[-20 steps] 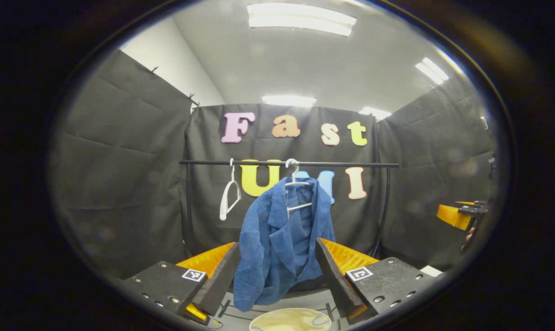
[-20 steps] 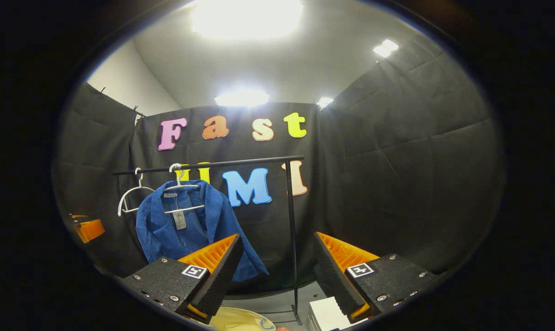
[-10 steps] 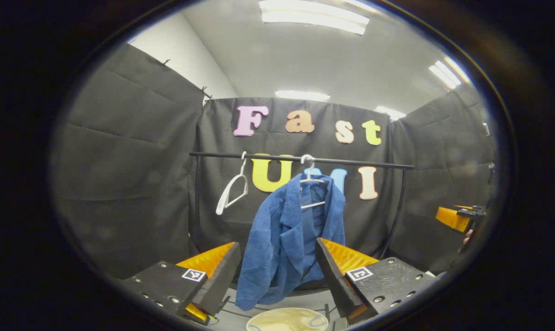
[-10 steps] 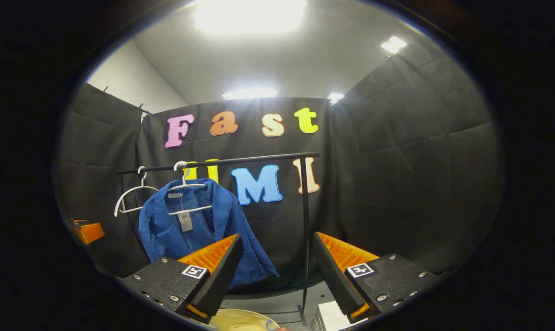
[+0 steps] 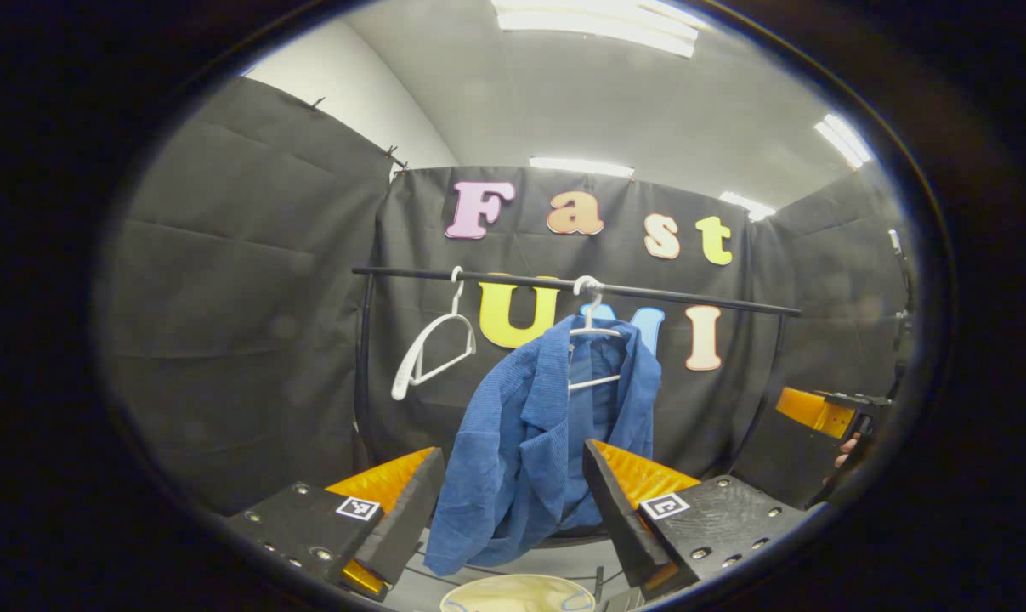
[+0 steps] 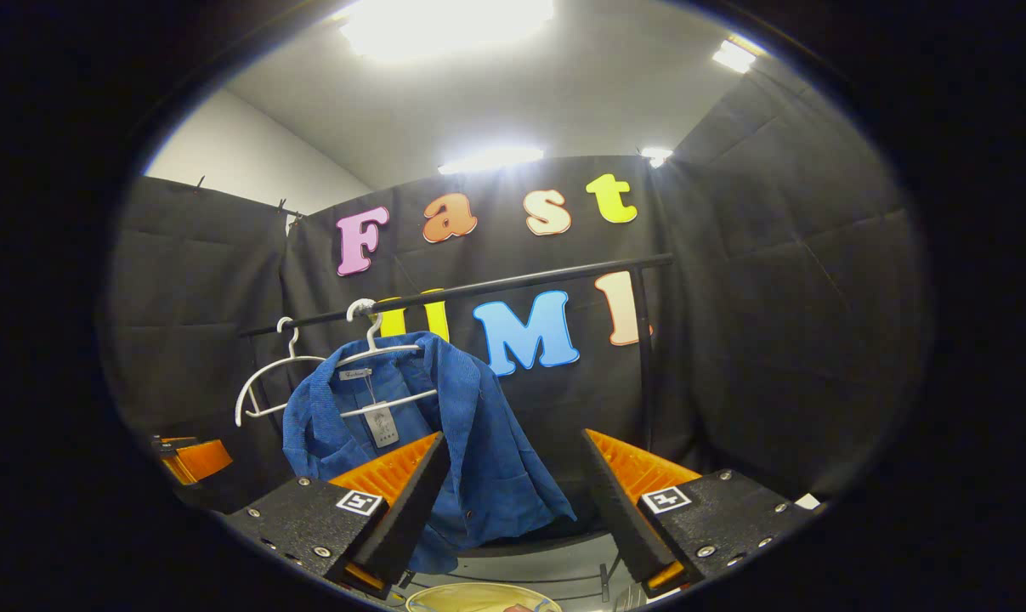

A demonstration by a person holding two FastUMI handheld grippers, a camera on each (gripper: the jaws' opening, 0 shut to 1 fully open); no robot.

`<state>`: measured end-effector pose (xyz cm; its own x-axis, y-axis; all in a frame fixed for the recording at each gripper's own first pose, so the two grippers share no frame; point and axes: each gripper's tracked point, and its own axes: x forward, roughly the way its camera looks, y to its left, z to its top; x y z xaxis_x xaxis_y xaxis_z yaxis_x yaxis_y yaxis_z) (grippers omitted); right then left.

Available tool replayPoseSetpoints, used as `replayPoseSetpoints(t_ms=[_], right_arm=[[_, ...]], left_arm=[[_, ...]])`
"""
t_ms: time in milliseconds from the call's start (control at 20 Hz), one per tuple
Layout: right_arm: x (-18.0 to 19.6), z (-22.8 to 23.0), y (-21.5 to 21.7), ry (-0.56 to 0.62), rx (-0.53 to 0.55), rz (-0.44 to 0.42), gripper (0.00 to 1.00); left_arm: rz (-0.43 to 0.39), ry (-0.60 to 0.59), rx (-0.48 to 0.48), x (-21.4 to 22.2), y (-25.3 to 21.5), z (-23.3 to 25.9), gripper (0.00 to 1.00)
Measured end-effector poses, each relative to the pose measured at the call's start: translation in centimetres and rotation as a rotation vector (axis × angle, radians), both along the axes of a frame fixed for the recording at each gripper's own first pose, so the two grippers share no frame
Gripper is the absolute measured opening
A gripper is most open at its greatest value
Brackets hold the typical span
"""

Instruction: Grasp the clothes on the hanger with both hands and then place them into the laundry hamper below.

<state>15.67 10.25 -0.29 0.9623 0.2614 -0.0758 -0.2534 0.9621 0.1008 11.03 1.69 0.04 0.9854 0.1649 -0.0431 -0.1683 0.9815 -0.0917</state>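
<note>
The blue textured fabric jacket hangs on a white hanger from the black rail, above the cream round hamper. Both tongs, left and right, are spread and empty; best bring one to each shoulder before pinching.

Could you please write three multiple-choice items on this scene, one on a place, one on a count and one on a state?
1. Where is the blue jacket?
A. in the hamper
B. on a hanger on the rail
C. on the floor

2. How many white hangers are on the rail?
A. one
B. two
C. four

3. How is the left gripper?
A. open, apart from the jacket
B. shut on the jacket
C. shut on a hanger

Answers:
1 B, it drapes from the hanger.
2 B, an empty hanger hangs beside the loaded one.
3 A, its fingers stand wide apart.
</note>
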Motion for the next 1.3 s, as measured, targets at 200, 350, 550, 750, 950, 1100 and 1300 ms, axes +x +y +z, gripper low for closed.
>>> replayPoseSetpoints(t_ms=[200, 350, 550, 750, 950, 1100, 1300], right_arm=[[4.0, -1.5, 2.1, 0.053, 0.035, 0.058, 0.95], [6.7, -2.1, 3.6, 0.076, 0.063, 0.1, 0.95], [10.9, -3.1, 5.3, 0.074, 0.06, 0.135, 0.95], [15.2, -4.9, 8.3, 0.097, 0.065, 0.188, 0.95], [18.6, -6.4, 10.8, 0.095, 0.052, 0.236, 0.91], [20.1, -7.1, 12.3, 0.123, 0.069, 0.251, 0.95], [22.0, -9.4, 14.0, 0.145, 0.032, 0.241, 0.95]], left_arm=[[0.01, 0.012, -0.007, 3.3, -1.3, -0.5, 0.93], [0.022, 0.028, -0.022, 6.1, -1.9, -1.1, 0.93], [0.055, 0.053, -0.056, 10.2, -2.5, -2.3, 0.93], [0.089, 0.088, -0.077, 14.6, -2.7, -4.2, 0.93], [0.15, 0.103, -0.104, 18.5, -2.6, -5.6, 0.93], [0.185, 0.099, -0.102, 21.1, -2.6, -6.4, 0.96], [0.291, 0.129, -0.087, 23.8, -1.2, -8.2, 0.93]])
